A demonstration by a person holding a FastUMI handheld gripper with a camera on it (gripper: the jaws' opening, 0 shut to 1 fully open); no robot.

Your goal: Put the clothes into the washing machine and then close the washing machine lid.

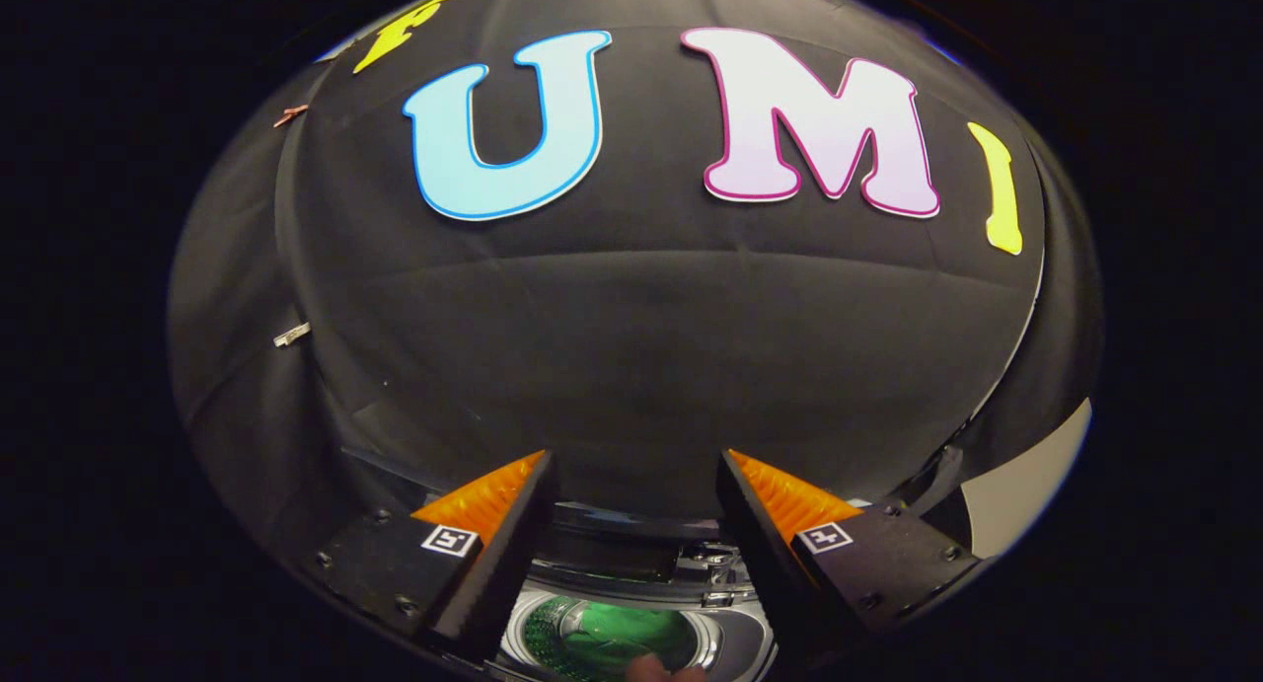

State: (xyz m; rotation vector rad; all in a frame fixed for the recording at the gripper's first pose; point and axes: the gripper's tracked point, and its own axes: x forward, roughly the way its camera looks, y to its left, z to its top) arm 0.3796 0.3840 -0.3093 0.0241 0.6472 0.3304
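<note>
My gripper point(636, 465) is open, its two fingers spread wide with nothing between them, raised high and facing the black cloth wall. Far below, seen between the fingers, lies the washing machine point(631, 588) with its lid up and the drum opening point(607, 638) exposed. Something green point(622, 633) shows inside the drum; whether it is cloth or a tint of the drum I cannot tell. A small part of a hand point(663, 670) shows at the drum's near rim.
The black cloth wall point(631, 346) stands close ahead, beyond the fingers. A pale panel point(1026, 494) shows low to the right of the right finger. A small metal clip point(291, 336) hangs on the cloth to the left.
</note>
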